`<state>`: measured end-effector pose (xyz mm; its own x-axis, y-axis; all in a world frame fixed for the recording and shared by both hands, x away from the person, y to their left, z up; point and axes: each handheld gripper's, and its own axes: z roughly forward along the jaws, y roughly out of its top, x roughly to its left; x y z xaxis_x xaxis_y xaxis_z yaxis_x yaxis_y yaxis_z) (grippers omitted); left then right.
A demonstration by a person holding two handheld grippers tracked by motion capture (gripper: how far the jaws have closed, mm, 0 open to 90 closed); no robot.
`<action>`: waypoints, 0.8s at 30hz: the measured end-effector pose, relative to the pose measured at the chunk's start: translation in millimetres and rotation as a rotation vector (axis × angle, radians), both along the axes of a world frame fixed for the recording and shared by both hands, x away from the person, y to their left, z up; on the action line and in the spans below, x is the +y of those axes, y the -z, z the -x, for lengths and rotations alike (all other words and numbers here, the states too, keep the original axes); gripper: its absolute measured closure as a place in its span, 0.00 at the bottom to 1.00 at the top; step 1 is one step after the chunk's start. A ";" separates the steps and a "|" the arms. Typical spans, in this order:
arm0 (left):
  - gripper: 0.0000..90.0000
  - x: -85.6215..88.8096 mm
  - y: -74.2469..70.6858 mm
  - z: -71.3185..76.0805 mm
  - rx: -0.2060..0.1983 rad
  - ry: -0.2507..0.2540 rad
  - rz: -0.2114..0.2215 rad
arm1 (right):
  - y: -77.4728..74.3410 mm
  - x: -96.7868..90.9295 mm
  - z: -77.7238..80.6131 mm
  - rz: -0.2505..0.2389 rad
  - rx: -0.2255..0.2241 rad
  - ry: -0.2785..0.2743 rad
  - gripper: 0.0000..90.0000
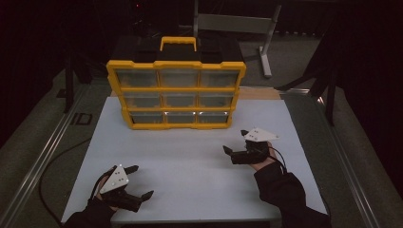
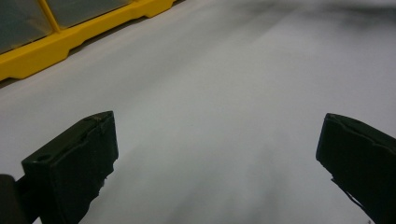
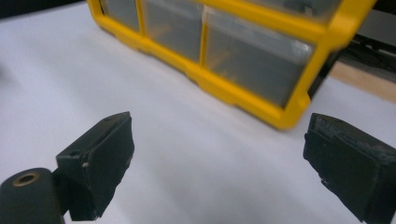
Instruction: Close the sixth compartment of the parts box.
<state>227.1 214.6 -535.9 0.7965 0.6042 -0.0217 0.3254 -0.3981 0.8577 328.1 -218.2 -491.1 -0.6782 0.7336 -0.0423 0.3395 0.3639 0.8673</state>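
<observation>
A yellow organiser case (image 1: pixel 177 90) with three rows of clear drawers and a yellow handle stands upright at the back of the white table (image 1: pixel 190 166). My left gripper (image 1: pixel 140 181) hovers open near the front left edge, with nothing between its fingers. My right gripper (image 1: pixel 236 141) sits open at mid right, a short way in front of the case's lower right corner. In the left gripper view the case's yellow base (image 2: pixel 70 39) lies at top left. The right gripper view has the bottom drawers (image 3: pixel 254 58) close ahead, all shut.
A grey metal stand (image 1: pixel 266 42) rises behind the case on the right. Metal rails (image 1: pixel 43 156) run along both sides of the table. Dark surroundings lie beyond. The white surface between the grippers and the case holds nothing.
</observation>
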 end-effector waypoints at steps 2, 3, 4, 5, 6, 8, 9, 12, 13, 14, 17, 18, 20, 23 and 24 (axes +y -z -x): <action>0.00 -0.2 0.0 0.0 0.000 0.001 0.001 | 7.2 -5.1 2.7 0.016 0.001 0.009 0.09; 0.00 -0.3 0.0 0.1 0.000 0.001 0.000 | 10.8 -7.8 3.5 0.018 0.008 0.005 0.09; 0.00 -0.2 -0.1 0.2 0.000 0.001 0.001 | 14.3 -10.4 4.5 0.020 0.017 0.004 0.09; 0.00 -0.2 -0.1 0.2 0.000 0.001 0.001 | 14.3 -10.4 4.5 0.020 0.017 0.004 0.09; 0.00 -0.2 -0.2 0.1 -0.002 0.000 0.000 | 20.6 -16.0 6.7 0.016 0.031 -0.002 0.09; 0.00 -0.1 -0.1 0.0 -0.001 0.000 0.001 | 25.8 -21.4 9.4 0.018 0.034 -0.008 0.09; 0.00 -0.3 0.0 0.1 -0.001 0.000 0.000 | 28.0 -24.1 11.2 0.013 0.042 -0.009 0.09; 0.00 -0.4 0.0 0.1 -0.001 0.001 0.001 | 32.1 -29.5 14.5 0.012 0.053 -0.016 0.09; 0.00 -0.3 -0.1 0.1 -0.001 0.001 0.000 | 36.2 -34.4 18.7 0.012 0.060 -0.026 0.09; 0.00 -0.3 -0.1 0.1 -0.001 0.001 0.000 | 38.3 -36.6 20.9 0.016 0.063 -0.024 0.09; 0.00 -0.5 -0.2 0.1 -0.001 0.003 -0.001 | 44.5 -42.7 27.3 0.025 0.066 -0.042 0.09; 0.00 -0.6 -0.2 0.1 -0.002 0.002 -0.001 | 46.3 -44.1 29.7 0.032 0.065 -0.044 0.09; 0.00 -0.7 -0.2 0.2 -0.003 0.004 -0.002 | 48.9 -47.2 33.3 0.038 0.068 -0.048 0.09; 0.00 -0.7 -0.2 0.2 -0.004 0.006 -0.002 | 51.0 -51.5 39.1 0.054 0.061 -0.044 0.09; 0.00 -0.7 -0.3 0.2 -0.004 0.006 -0.003 | 51.6 -53.4 41.0 0.052 0.064 -0.040 0.09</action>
